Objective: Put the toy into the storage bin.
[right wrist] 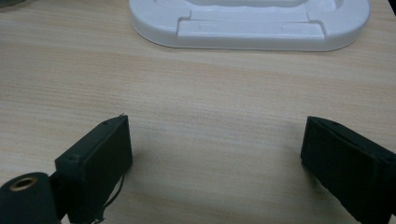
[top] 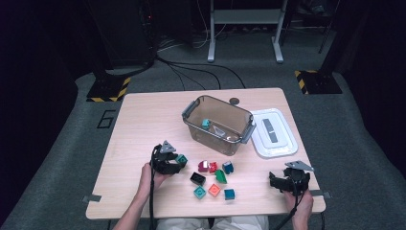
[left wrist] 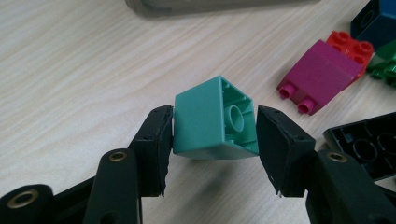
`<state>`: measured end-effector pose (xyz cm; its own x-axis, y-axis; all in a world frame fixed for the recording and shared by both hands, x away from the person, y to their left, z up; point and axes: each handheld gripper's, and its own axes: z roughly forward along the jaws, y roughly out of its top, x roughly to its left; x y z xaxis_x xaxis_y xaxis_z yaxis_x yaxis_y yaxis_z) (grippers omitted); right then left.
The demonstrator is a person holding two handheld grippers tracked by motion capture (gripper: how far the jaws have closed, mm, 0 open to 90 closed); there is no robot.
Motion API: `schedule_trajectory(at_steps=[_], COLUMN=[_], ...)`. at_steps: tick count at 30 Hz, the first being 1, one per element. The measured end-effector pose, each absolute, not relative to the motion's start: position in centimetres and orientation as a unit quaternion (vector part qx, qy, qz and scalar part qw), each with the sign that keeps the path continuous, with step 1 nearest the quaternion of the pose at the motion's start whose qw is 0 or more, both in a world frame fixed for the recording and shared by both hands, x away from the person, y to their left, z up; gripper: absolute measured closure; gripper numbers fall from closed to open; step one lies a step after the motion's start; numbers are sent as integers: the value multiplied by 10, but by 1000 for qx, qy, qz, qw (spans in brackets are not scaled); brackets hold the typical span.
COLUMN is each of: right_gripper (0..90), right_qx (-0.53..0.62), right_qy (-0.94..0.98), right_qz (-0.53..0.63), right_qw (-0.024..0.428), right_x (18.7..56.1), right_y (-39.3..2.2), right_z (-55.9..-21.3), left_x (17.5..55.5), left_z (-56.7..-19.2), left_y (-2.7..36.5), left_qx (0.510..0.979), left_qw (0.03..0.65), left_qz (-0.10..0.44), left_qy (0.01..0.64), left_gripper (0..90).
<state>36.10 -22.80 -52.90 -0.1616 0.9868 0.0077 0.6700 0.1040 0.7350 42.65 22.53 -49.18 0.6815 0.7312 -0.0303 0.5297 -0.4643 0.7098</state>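
Both handheld grippers: matte black two-jaw left gripper (top: 173, 163) and right gripper (top: 283, 181), brass-ringed pivots, grey triangular top plates, black trailing cables.

Black brick (left wrist: 369, 147) cut off by right edge. White lid (right wrist: 252, 25) cropped at top. Objects inside bin (top: 218, 125) too small to identify.

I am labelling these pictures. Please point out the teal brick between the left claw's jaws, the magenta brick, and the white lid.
teal brick (left wrist: 205, 116), left gripper view, smooth side face.
magenta brick (left wrist: 320, 70), left gripper view, sloped face.
white lid (top: 274, 132), high view, flat top.
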Motion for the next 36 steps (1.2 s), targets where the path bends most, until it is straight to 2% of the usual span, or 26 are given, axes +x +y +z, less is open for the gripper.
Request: schedule_trajectory(at_steps=[13, 36], right_gripper=[15, 15], right_qx=[585, 585], right_qy=[709, 708], right_qz=[307, 307], right_qw=[249, 248], right_x=[363, 363], right_y=[-227, -227], right_z=[-530, -530], left_x=[433, 449], left_z=[-469, -423], left_y=[224, 216], left_qx=[843, 844], left_qw=[365, 368], left_qz=[153, 181], left_qy=[365, 346], left_gripper=[474, 474])
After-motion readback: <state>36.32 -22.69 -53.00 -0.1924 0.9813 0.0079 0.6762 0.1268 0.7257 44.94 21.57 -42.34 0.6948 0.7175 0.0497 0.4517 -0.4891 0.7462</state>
